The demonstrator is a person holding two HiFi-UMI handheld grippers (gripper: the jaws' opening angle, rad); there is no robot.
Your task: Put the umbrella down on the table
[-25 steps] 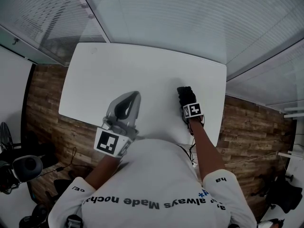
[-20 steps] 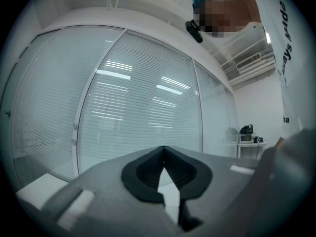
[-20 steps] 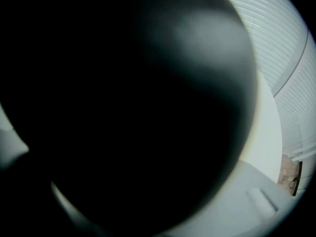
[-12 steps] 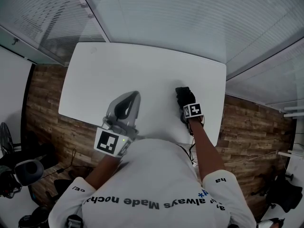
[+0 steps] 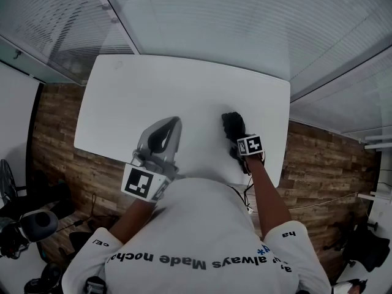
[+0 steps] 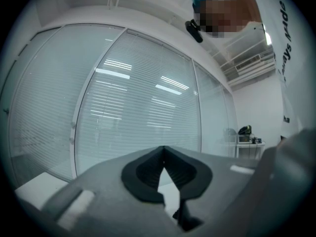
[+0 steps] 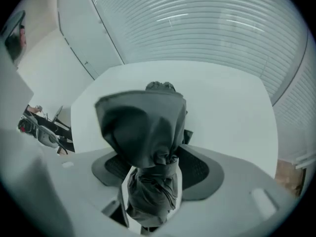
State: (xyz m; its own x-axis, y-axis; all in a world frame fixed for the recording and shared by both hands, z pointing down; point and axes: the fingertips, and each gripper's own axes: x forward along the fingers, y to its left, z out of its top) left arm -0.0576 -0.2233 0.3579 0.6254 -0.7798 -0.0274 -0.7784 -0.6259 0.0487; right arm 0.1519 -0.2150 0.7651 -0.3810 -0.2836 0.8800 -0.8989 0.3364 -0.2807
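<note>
A folded dark umbrella in its sleeve lies between the jaws of my right gripper, which points steeply down at the white table. The jaws are opening; a thin gap shows on the umbrella's left side. In the head view the umbrella rests on the table near its front right, just ahead of the right gripper. My left gripper hovers level over the table's front edge, shut and empty; in its own view the left gripper has its tips together.
Glass walls with blinds run behind the table. Wooden floor shows on both sides. An office chair stands at the lower left, and a cable hangs under the table's front right edge.
The right gripper and the umbrella have shifted slightly to the left on the table. The left gripper has stayed where it was.
</note>
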